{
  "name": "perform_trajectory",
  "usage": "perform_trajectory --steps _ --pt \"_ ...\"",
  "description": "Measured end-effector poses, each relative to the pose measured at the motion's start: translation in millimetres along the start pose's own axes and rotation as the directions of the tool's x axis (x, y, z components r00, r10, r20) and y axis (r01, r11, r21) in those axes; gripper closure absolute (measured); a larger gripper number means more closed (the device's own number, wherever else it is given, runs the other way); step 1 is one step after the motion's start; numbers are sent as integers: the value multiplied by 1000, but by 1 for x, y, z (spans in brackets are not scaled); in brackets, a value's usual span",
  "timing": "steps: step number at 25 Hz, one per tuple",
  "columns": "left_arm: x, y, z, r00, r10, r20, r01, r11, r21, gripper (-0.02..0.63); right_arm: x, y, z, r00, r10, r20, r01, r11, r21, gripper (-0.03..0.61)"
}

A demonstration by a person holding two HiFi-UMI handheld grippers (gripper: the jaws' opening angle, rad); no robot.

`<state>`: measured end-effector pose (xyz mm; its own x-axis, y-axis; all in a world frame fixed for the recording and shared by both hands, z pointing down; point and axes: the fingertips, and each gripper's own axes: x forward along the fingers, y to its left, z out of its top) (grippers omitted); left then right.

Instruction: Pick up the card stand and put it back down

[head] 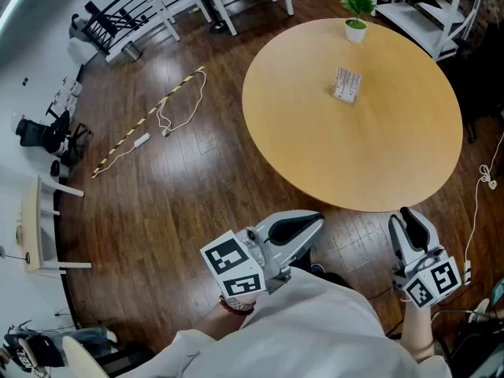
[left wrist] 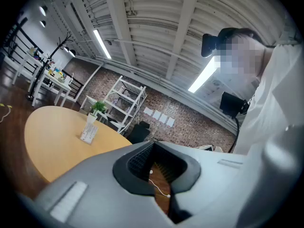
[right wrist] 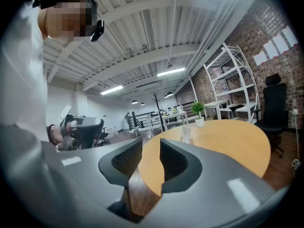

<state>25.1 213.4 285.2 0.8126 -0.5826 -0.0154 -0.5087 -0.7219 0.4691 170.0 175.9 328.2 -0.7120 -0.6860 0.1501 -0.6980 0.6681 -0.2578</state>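
left tool pressed together, empty | right tool pressed together, empty | card stand upright on surface, well apart from both tools | pot near it holds a plant

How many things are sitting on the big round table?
2. A card stand stands a bit past the middle of the round table. A small potted plant sits at the far edge behind it. Nothing seems hidden.

Office; brick wall, white shelving, swivel chair, round table.
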Motion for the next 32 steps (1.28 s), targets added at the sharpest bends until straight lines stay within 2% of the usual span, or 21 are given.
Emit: perform_trajectory --steps 2,5,6,9,11,13,16,18,20,23,24,25,30,32 --pt "4 41 9 999 34 -2 -34 999 -11 627 49 -32 0 1000 10 -4 -10 999 -42 437" --pt "20 99 33 998 64 2 -64 998 -18 627 133 -97 -12 999 -10 -43 5 993 -119 426" --pt "29 115 42 998 69 1 -69 998 -13 627 161 -124 -20 997 -26 -70 16 990 -143 421" --pt "64 167 69 997 80 -17 -79 997 25 627 240 -204 -44 984 -99 -149 71 980 -186 346" --pt "87 209 99 997 71 -28 -70 997 40 627 291 -245 -53 971 -140 -194 99 974 -204 336" --pt "112 252 128 999 48 -17 -47 998 38 627 338 -279 -59 960 -137 -246 82 971 -224 336" --pt "149 314 151 999 33 -29 -31 998 55 627 399 -324 -70 945 -107 -308 13 956 -294 333" --pt "169 346 155 998 25 -61 -22 998 60 627 429 -344 -82 924 -78 -374 -62 935 -350 327" --pt "183 373 152 996 14 -88 -11 999 30 627 450 -355 -99 890 -36 -454 -159 909 -384 322" --pt "198 418 136 992 13 -125 -17 999 -31 627 478 -364 -124 844 29 -536 -268 888 -373 330" --pt "201 431 132 991 13 -134 -20 999 -48 627 485 -367 -129 836 43 -547 -285 886 -365 360" --pt "204 443 128 990 12 -139 -21 998 -63 627 492 -369 -133 833 54 -550 -294 886 -359 408" --pt "216 477 124 989 3 -150 -16 996 -86 627 507 -378 -134 840 93 -534 -313 887 -338 410" --pt "217 479 124 988 2 -156 -16 996 -90 627 506 -374 -121 863 118 -490 -296 906 -304 411"
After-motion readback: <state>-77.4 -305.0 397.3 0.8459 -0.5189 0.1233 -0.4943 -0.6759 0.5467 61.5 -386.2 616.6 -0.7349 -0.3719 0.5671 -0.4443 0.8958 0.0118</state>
